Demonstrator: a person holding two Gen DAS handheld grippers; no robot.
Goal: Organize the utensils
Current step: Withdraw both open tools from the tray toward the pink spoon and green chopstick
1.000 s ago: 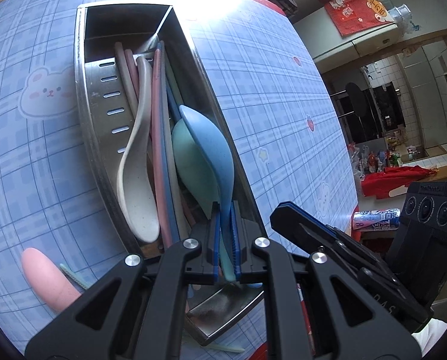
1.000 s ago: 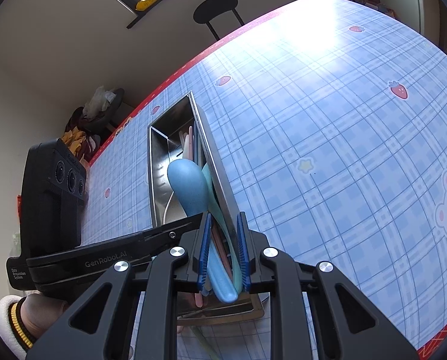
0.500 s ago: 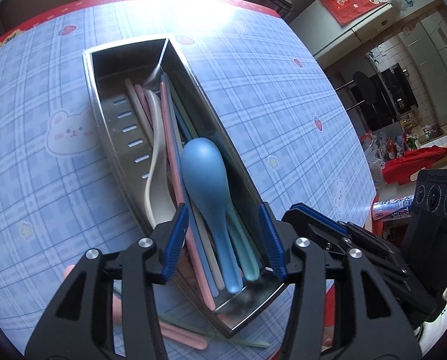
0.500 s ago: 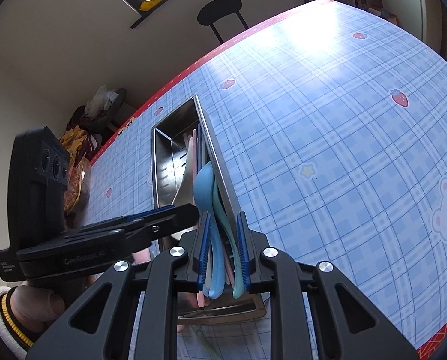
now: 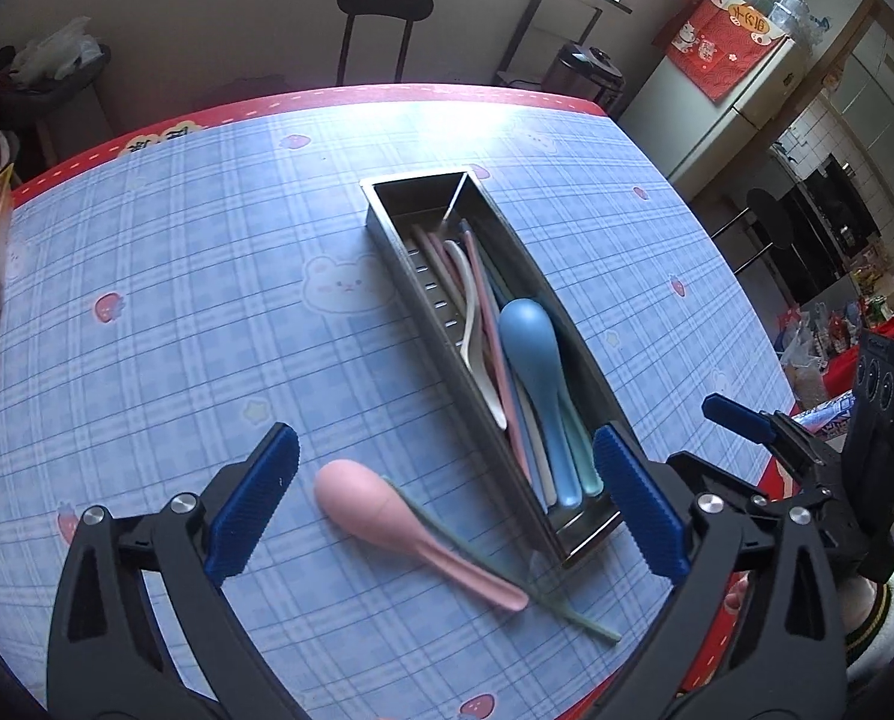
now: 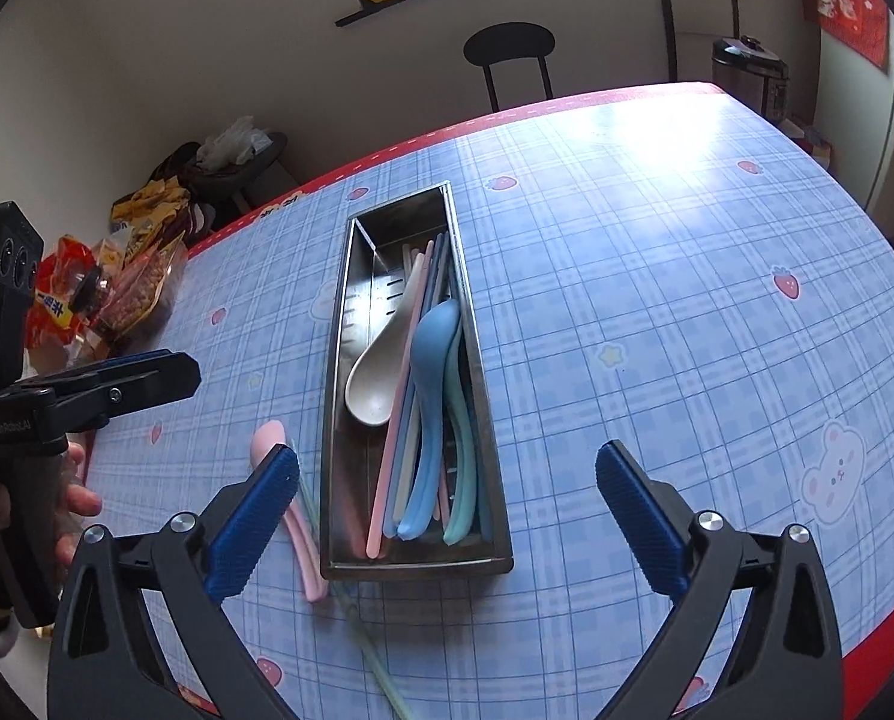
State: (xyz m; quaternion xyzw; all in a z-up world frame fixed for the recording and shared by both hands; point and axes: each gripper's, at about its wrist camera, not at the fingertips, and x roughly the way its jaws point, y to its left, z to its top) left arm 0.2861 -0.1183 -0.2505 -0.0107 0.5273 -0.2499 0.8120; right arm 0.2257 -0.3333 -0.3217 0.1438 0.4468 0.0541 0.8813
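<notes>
Utensils [image 6: 429,396] fill the tray [image 6: 489,420]; both grippers' jaws just sprang apart, empty ("GenRoboAI" printed leftward).

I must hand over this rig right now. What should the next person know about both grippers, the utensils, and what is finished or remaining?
Left gripper: open, nothing between its fingers; the jaws have just been opening.
Right gripper: open and empty; its jaws also just opened.
Long stainless steel tray: holds the blue plastic spoon, the cream spoon, a teal spoon and several pastel chopsticks.
Left to do: the pink plastic spoon and one thin green chopstick lie on the checked tablecloth, beside the tray's near end. Both need moving into the tray.
</notes>
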